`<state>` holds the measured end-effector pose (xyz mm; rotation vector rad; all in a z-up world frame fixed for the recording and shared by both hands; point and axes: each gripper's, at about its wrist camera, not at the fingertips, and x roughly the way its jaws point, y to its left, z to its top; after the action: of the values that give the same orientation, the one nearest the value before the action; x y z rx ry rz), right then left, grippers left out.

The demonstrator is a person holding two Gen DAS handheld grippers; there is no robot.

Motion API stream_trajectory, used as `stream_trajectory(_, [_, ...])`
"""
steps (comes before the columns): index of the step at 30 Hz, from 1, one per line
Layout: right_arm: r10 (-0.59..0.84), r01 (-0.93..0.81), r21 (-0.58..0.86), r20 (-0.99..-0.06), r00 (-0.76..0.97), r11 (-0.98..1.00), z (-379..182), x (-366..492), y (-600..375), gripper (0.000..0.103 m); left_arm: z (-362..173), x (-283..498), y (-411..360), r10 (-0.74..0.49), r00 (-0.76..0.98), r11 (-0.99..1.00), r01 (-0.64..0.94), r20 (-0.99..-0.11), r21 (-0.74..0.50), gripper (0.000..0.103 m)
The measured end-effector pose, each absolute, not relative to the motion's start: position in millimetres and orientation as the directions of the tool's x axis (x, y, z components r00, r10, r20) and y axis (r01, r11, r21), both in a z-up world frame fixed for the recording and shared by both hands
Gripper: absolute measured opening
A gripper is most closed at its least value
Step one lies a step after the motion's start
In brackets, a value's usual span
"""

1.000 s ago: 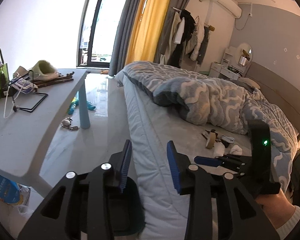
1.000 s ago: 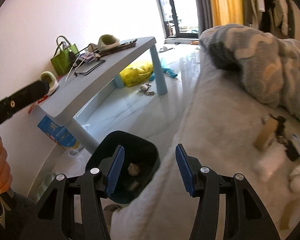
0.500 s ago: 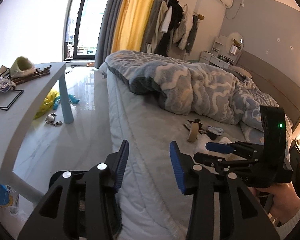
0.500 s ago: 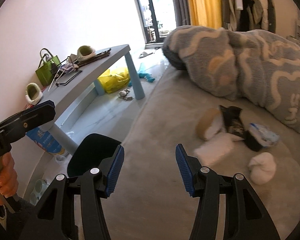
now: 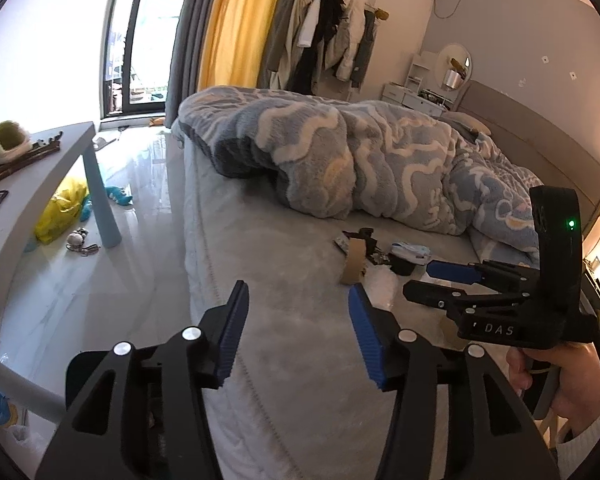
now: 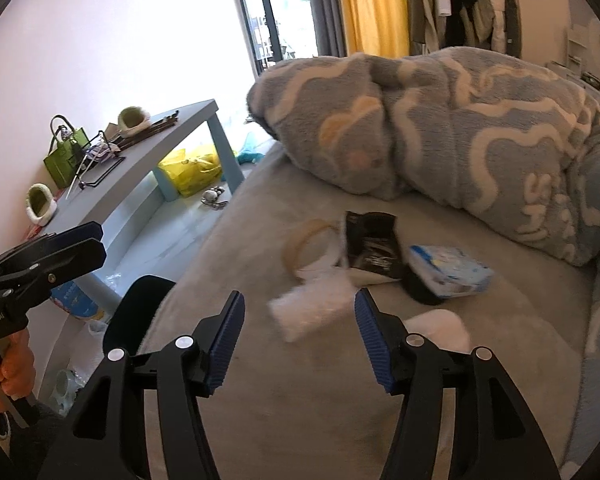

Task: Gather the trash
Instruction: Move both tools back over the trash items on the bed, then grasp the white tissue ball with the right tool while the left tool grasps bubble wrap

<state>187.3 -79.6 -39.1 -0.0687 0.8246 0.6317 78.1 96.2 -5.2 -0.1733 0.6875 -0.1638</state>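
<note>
A bedroom; a grey bed (image 6: 320, 420) carries a small heap of trash beside a rumpled blue-and-white blanket (image 6: 480, 128); the right gripper (image 6: 300, 336) hangs over the bed, jaws spreading and pinching nothing; at its 12 o'clock lie a white tissue (image 6: 312, 308), a tape roll (image 6: 304, 244), a black wrapper (image 6: 372, 244) and a blue tissue pack (image 6: 452, 276); a crumpled white wad (image 6: 440, 328) sits at 3 o'clock; the left gripper (image 5: 296, 336) also spreads, empty; a black bin (image 6: 136, 316) stands at 9 o'clock beside a grey tabletop (image 6: 140, 164)
</note>
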Motion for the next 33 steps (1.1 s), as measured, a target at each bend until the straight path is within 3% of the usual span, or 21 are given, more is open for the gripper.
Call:
stream_trajectory(8, [0.46,-0.519,0.157,-0.713,0.529,0.84,-44,199,-108,0.066,-17,98,68,-0.239,0.726,0.969,0.137,-0.645,-0.204,0.064])
stream_trajectory(30, [0.397,-0.495,0.15,-0.804,0.442,0.856,-82,229,-139,0.066,-56,142,17,-0.293,0.622,0.956,0.209,-0.726,-0.207,0.072])
stream_trajectory(33, [0.381,-0.503,0.135,-0.821,0.426,0.853,-87,232,-138,0.056,-61,147,12,-0.294,0.61,0.955,0.211,-0.735,-0.207,0.072])
